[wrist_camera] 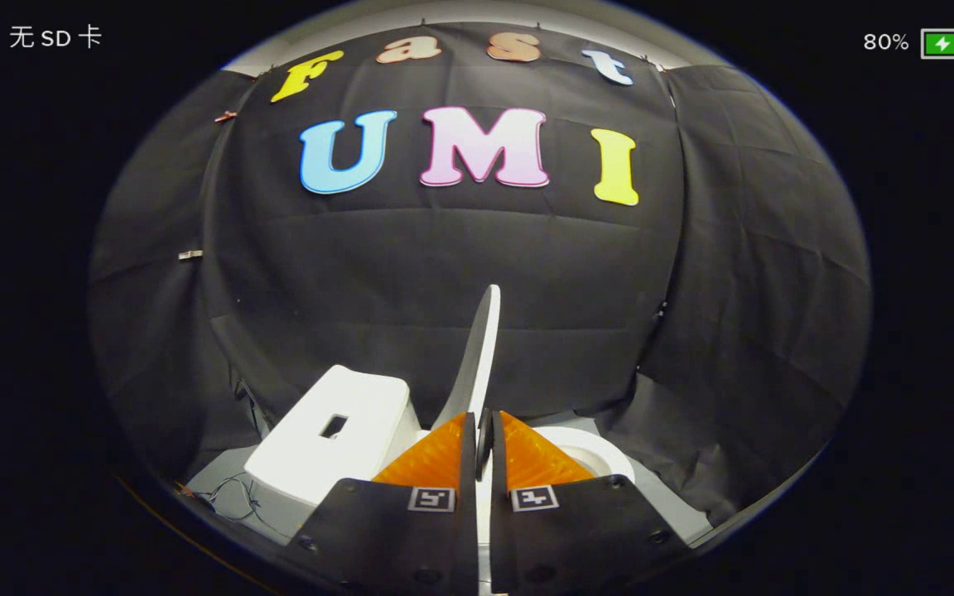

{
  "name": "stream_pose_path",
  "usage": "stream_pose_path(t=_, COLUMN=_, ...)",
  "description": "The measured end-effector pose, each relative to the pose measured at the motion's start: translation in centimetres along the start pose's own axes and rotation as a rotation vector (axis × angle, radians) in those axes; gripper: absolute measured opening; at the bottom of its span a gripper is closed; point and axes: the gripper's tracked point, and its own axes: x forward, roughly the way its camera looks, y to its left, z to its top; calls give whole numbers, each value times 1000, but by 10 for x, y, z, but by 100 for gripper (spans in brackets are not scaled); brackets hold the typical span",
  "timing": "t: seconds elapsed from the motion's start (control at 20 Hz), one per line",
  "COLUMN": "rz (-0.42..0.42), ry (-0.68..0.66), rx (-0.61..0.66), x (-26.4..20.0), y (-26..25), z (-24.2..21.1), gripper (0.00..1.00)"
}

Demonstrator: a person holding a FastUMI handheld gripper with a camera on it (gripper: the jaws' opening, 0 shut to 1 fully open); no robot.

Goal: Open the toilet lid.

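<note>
White toilet lid, white tank and white bowl rim; claw fingers orange, with black-and-white square markers.

A pale grey floor carries the white toilet, which stands on it against the black cloth wall. Thin dark wires lie loose on the floor just beside the tank end of the toilet. More of the same grey floor shows past the bowl on the other side, running up to the cloth.
</note>
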Motion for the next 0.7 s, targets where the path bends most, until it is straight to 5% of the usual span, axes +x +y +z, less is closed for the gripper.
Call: stream_pose_path(t=0.7, rz=126, ry=-57, rx=-169, x=-2, y=135, z=-7, gripper=11)
